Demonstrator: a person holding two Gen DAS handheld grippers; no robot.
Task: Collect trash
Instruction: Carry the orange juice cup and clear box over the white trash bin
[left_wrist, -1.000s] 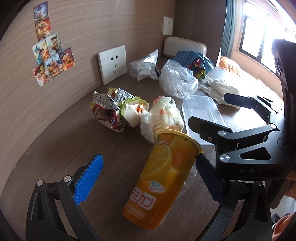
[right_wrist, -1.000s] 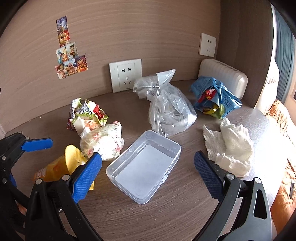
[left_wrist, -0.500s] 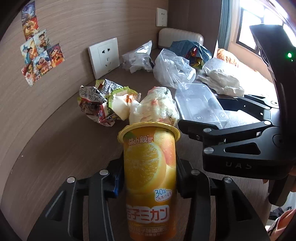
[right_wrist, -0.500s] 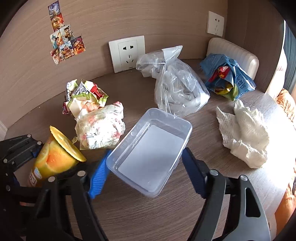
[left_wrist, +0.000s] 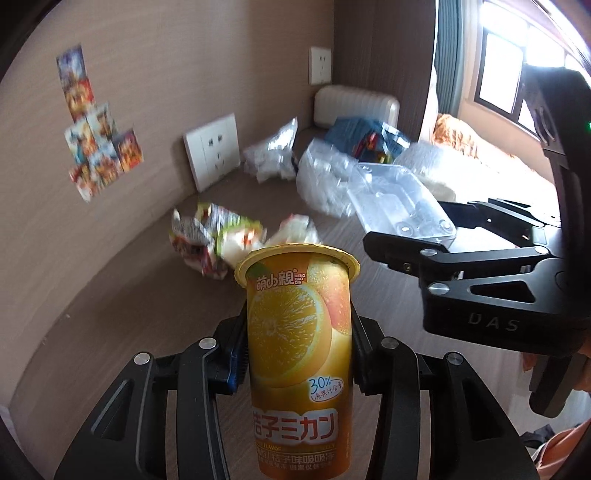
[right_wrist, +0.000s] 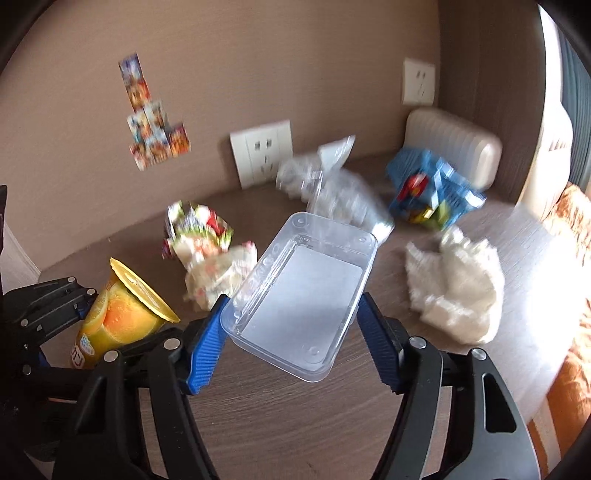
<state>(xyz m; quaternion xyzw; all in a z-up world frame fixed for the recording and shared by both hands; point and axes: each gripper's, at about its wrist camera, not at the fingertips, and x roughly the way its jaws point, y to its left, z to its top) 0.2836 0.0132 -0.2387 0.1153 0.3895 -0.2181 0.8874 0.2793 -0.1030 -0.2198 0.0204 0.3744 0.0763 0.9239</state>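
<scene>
Orange juice cup (left_wrist: 298, 354): sitting upright in left gripper (left_wrist: 297, 350), fingers clamping its sides, above counter (left_wrist: 122, 295).
Clear plastic box (right_wrist: 303, 288): tilting, right gripper (right_wrist: 291, 339) fingers pinching both long walls.
Rest: crumpled wrappers (right_wrist: 195, 229), white tissue (right_wrist: 458, 288) lying on counter.

The orange juice cup (left_wrist: 299, 354), clamped between the fingers of the left claw (left_wrist: 297, 350), carries most of the readable print. Near its rim stand Chinese characters with small letters "MENG MIAO QIN" beside them. Lower down, a white patch reads "30%" in blue handwriting. Below that runs a large white band with "ミカン". The line of small print under it is too fine to read. The black body of the right claw (left_wrist: 491, 321), off to the right, bears "DAS".
</scene>
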